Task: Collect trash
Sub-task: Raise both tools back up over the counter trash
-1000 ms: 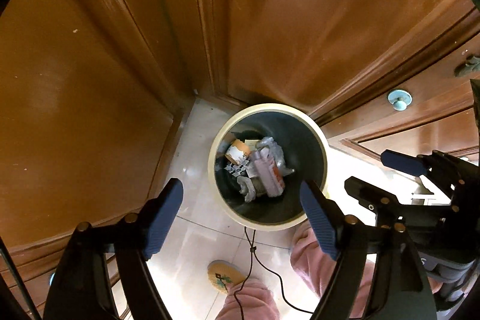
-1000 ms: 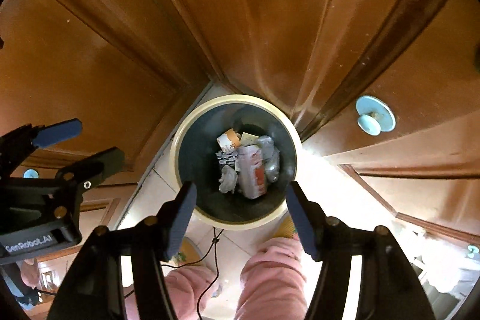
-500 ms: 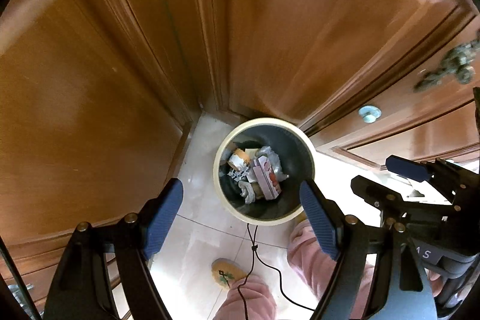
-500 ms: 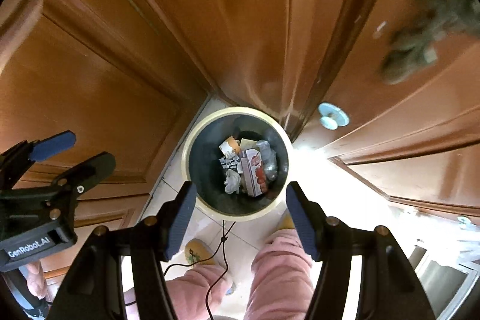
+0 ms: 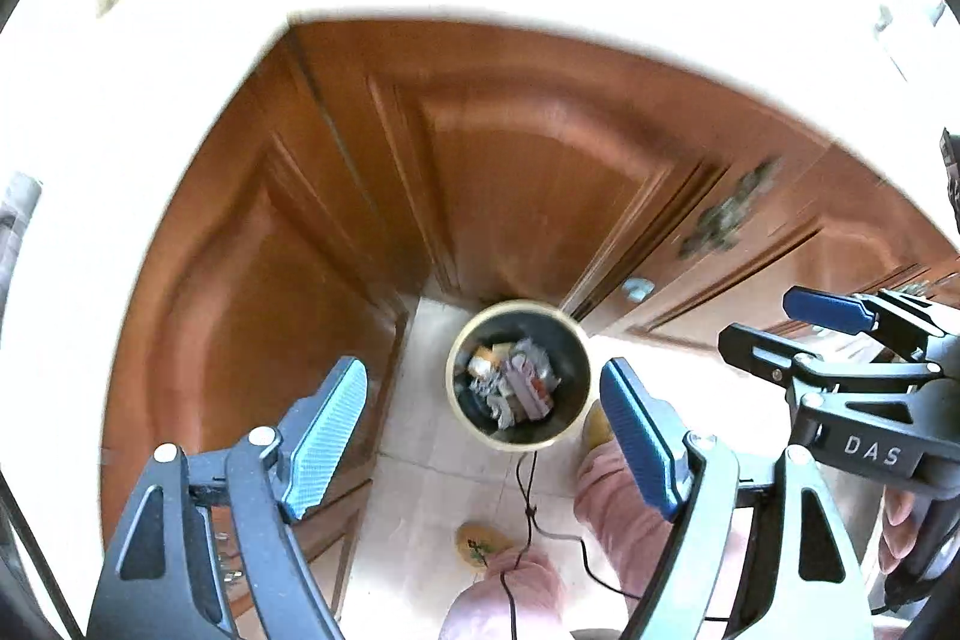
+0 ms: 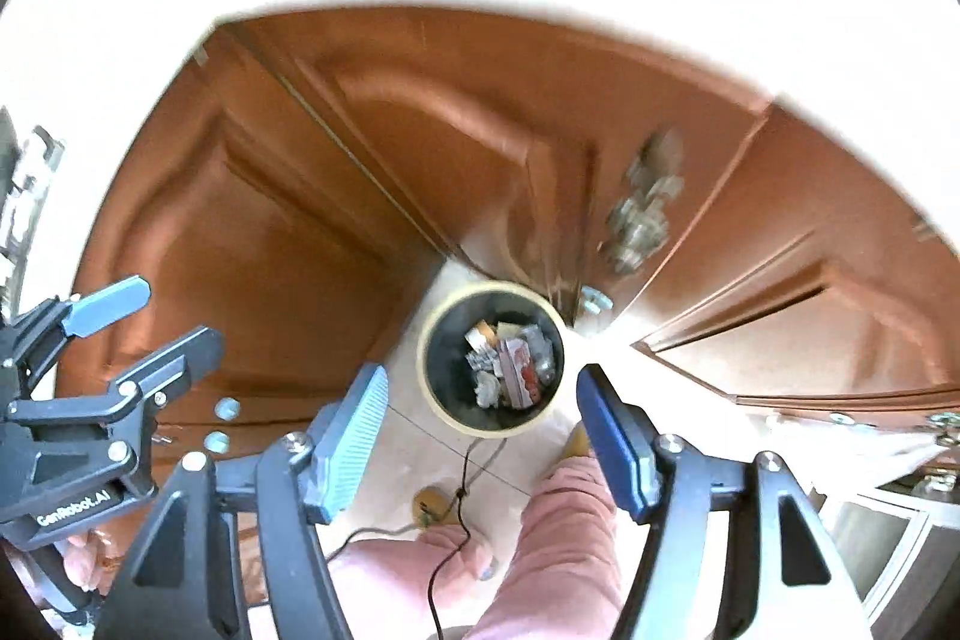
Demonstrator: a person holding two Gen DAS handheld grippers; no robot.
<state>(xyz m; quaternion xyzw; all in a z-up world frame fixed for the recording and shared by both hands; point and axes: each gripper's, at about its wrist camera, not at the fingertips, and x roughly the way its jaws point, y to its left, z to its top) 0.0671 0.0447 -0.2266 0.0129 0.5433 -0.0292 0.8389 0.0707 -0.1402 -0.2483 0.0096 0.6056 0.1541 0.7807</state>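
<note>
STATE: left gripper (image 5: 483, 436) and right gripper (image 6: 480, 439) jaws standing released, grasping nothing | TARGET: round cream-rimmed dark waste bin (image 5: 519, 376) sitting lower centre of frame, crumpled wrappers (image 5: 510, 388) inside | RISK: black cable (image 5: 528, 496) dangling near rim, likely snagging bin.

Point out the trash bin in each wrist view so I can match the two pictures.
Left wrist view: the trash bin sits just below centre, on the floor in the cabinet corner, seen between the tool's blue pads.
Right wrist view: the bin is again just below centre, slightly left of the middle.
Shared landmark: the round pale knob on the cabinet, just up and right of the bin's rim.
</note>
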